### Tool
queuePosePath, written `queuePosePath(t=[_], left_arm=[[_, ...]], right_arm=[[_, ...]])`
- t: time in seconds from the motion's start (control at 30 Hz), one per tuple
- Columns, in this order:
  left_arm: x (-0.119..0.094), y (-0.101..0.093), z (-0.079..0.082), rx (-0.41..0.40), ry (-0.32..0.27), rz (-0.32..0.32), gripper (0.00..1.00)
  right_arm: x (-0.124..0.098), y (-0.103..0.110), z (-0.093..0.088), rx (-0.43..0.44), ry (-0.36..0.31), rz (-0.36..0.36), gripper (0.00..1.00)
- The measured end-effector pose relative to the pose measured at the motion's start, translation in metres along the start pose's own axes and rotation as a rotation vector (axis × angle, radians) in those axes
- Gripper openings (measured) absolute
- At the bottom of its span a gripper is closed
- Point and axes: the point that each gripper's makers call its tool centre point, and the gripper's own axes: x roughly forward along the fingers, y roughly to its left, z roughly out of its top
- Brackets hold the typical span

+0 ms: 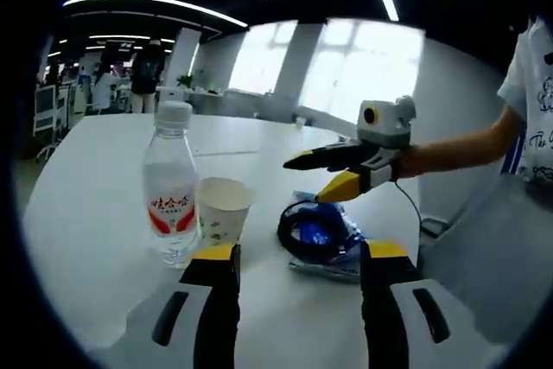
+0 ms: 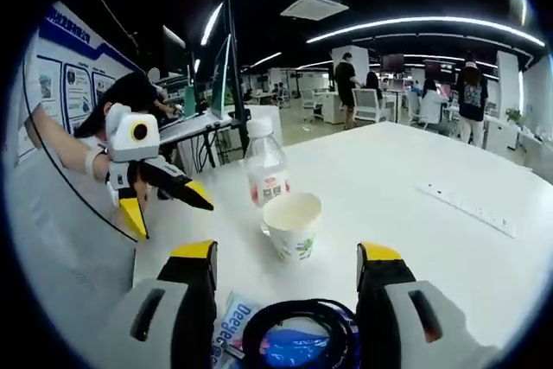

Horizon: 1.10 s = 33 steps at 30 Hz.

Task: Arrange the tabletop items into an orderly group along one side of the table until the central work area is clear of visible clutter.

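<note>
A clear water bottle [image 1: 170, 183] [image 2: 265, 170] with a red label stands upright on the white table [image 1: 86, 213] [image 2: 423, 248]. A white paper cup [image 1: 223, 209] [image 2: 294, 224] stands close beside it. A blue packet [image 1: 324, 239] [image 2: 289, 347] lies flat with a black coiled cable [image 1: 294, 222] [image 2: 298, 313] on it. My left gripper [image 1: 301, 252] [image 2: 174, 219] is open and empty, short of the cup and packet. My right gripper [image 2: 287, 252] [image 1: 305, 181] is open too, hovering just above the packet, facing the cup.
A white power strip [image 2: 471, 206] lies on the table further out. A person's arm [image 1: 458, 151] reaches in behind the right gripper. Desks, chairs and standing people [image 2: 471, 92] fill the office beyond the table edge.
</note>
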Motion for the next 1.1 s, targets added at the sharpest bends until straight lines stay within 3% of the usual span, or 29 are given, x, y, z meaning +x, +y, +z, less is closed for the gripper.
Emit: queuePosePath(t=[0.07,0.1,0.17,0.23,0.43,0.67,0.83,0.97,1.1], left_arm=[[0.003,-0.002,-0.001,-0.001,0.012,-0.008,0.51],[0.005,-0.003,-0.001,-0.003,0.014,-0.012,0.50],[0.008,-0.005,-0.001,-0.007,0.018,-0.017,0.50],[0.013,-0.009,0.001,-0.017,0.023,-0.025,0.48],[0.022,-0.017,0.001,-0.004,0.062,-0.055,0.44],[0.031,-0.020,0.009,-0.012,0.062,-0.062,0.40],[0.037,-0.027,0.006,0.021,0.084,-0.091,0.38],[0.040,-0.029,0.005,0.020,0.092,-0.096,0.36],[0.045,-0.029,0.002,0.012,0.109,-0.109,0.36]], right_arm=[[-0.008,-0.001,-0.007,-0.012,0.020,-0.008,0.62],[-0.013,-0.001,-0.017,-0.009,0.071,-0.012,0.61],[-0.018,-0.001,-0.022,-0.008,0.085,-0.017,0.59],[-0.028,0.000,-0.030,0.031,0.119,-0.021,0.60],[-0.048,0.001,-0.038,0.050,0.158,-0.064,0.54],[-0.065,0.005,-0.044,0.110,0.182,-0.110,0.44],[-0.075,0.012,-0.050,0.136,0.193,-0.132,0.43],[-0.082,0.015,-0.058,0.204,0.209,-0.167,0.38],[-0.084,0.014,-0.061,0.338,0.179,-0.208,0.37]])
